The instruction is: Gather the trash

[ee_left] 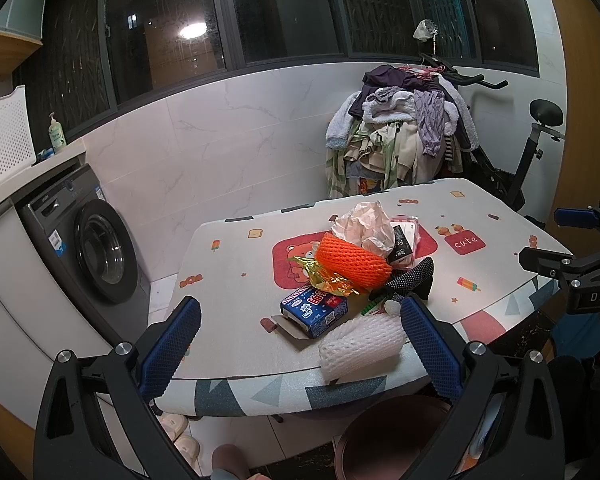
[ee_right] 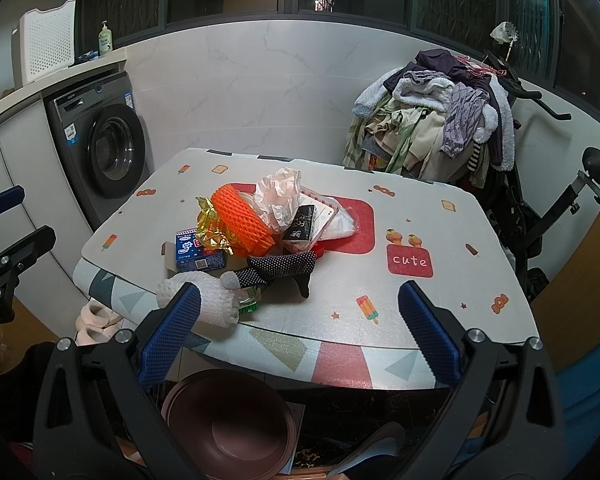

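Observation:
A heap of trash lies mid-table: an orange foam net (ee_left: 352, 262) (ee_right: 242, 220), crumpled paper (ee_left: 366, 226) (ee_right: 278, 196), gold foil (ee_left: 326, 280) (ee_right: 212, 228), a blue carton (ee_left: 314, 310) (ee_right: 198, 252), a black dotted sock (ee_left: 410, 278) (ee_right: 284, 268) and a white foam net (ee_left: 362, 344) (ee_right: 198, 298) at the near edge. A brown bin (ee_right: 224, 420) (ee_left: 388, 436) stands on the floor below that edge. My left gripper (ee_left: 300, 340) is open, hovering before the pile. My right gripper (ee_right: 300, 326) is open over the table's near edge, holding nothing.
The table (ee_right: 440, 216) carries a cartoon-print cover. A washing machine (ee_left: 96, 240) (ee_right: 104, 144) stands at left under a counter. A clothes-laden exercise bike (ee_left: 416, 132) (ee_right: 440, 120) is behind the table. Slippers (ee_right: 96, 320) lie on the floor.

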Motion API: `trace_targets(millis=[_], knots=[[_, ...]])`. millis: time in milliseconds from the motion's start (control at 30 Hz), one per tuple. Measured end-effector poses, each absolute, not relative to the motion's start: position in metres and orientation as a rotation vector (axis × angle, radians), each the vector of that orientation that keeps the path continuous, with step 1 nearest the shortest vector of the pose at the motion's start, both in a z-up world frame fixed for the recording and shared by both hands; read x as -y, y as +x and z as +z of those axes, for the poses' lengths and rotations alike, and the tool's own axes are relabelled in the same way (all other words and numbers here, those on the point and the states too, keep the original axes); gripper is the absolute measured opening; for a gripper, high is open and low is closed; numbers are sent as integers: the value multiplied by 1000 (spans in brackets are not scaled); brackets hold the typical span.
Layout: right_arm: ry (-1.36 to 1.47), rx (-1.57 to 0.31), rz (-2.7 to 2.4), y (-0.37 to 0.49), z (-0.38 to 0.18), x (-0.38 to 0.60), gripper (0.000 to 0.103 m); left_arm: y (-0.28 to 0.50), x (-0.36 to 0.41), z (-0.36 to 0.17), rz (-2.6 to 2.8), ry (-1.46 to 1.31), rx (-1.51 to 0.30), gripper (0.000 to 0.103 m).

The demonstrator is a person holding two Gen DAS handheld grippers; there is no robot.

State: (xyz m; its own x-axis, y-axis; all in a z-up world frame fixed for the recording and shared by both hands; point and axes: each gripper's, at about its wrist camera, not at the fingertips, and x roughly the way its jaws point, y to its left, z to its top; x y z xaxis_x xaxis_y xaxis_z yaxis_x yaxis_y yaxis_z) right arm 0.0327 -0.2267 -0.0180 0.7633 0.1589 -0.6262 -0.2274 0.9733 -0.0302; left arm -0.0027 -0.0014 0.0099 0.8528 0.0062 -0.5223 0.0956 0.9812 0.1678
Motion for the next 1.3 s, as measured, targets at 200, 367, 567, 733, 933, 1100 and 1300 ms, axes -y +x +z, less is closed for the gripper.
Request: trace_targets(millis=[200, 367, 567, 733, 933, 1100, 1300], knots=[[-107, -670, 210, 32, -21, 225, 97, -3, 2, 9, -46, 192, -547, 98], [-107, -671, 210, 33, -22, 223, 97, -3, 2, 9, -46, 192, -547, 98], [-108, -672, 210, 33, -19, 224, 97, -3, 2, 10, -46, 191, -548, 98], [-108, -673, 209, 33, -18, 224, 97, -3, -1, 17, -64, 188, -557, 98], [-60, -667, 201, 37, -38, 230, 97, 14, -10, -2, -130, 161, -601, 98], [-5, -668, 246, 41, -52, 232, 97, 20, -19, -28, -202, 131, -592, 98], [23, -761, 282, 51, -82, 229, 97, 23, -22, -53, -191, 184, -550, 98]])
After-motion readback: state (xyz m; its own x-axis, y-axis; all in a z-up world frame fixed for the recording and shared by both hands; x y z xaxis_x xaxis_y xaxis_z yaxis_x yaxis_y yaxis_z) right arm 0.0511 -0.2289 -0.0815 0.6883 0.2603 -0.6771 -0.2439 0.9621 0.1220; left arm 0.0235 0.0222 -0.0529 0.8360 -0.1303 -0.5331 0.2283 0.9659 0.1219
